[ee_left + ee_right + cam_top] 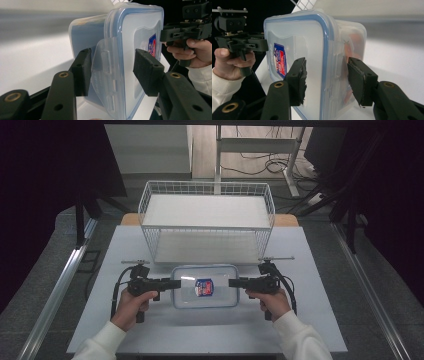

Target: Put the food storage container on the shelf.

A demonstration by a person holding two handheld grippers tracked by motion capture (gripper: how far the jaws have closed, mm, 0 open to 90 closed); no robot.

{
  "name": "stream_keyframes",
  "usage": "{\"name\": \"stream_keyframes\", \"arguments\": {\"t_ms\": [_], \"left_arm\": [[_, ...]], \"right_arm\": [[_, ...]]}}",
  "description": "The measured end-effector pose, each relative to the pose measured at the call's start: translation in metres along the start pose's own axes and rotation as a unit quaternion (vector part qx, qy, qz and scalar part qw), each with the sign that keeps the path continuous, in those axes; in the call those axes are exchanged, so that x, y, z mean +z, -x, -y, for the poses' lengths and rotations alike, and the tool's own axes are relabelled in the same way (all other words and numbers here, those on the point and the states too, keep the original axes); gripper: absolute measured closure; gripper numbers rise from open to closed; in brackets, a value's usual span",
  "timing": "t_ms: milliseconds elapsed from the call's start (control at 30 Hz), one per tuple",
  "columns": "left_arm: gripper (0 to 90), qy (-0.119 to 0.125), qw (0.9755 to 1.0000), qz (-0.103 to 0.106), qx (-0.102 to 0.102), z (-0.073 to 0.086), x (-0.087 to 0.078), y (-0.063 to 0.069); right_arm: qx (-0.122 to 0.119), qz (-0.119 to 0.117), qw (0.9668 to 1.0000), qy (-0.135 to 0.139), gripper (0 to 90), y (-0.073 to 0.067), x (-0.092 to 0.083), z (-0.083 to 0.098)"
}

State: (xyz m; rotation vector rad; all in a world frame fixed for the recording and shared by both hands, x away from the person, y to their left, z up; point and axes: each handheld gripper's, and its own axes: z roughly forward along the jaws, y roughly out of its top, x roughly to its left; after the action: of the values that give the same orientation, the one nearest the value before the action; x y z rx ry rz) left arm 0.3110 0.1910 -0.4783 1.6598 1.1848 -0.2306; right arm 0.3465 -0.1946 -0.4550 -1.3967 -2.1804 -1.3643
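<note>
Two grippers, left [172,283] and right [235,282], clamp your clear blue-rimmed lidded plastic box [205,286] by its ends; next, carry it level to the far white wire basket [207,195].

The high view is evenly and softly lit from above: the pale table [150,330] reads bright and flat, with only faint, short shadows under the wire basket [206,220], while the room to either side of the basket falls into near black. That picture is a little soft and low in detail overall. In the left gripper view the clear food container [130,50] is sharp; the surface behind the container is washed out into a blurred white glow. In the right gripper view the container's lid [297,50] carries a mild sheen, and the background behind the container is likewise overexposed and out of focus.
</note>
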Motion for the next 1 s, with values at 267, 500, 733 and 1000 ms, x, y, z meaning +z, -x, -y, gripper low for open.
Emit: {"name": "stream_keyframes", "arguments": {"t_ms": [267,500,733,1000], "left_arm": [[49.4,0.001,1.0,0.001,0.006,-0.024,0.005,-0.014],[49.4,0.004,0.9999,0.004,0.012,-0.042,0.018,-0.028],[49.4,0.004,0.9999,0.008,0.01,-0.051,0.033,-0.045],[49.4,0.009,0.9999,0.006,-0.002,-0.051,0.042,-0.058]], "right_arm": [[-0.007,0.003,1.0,0.006,49.9,0.007,0.008,-0.021],[0.0,0.005,0.9998,0.021,49.8,0.022,0.014,-0.035],[-0.001,0.012,0.9993,0.037,49.6,0.038,0.023,-0.044],[0.009,0.019,0.999,0.039,49.1,0.051,0.035,-0.045]]}}
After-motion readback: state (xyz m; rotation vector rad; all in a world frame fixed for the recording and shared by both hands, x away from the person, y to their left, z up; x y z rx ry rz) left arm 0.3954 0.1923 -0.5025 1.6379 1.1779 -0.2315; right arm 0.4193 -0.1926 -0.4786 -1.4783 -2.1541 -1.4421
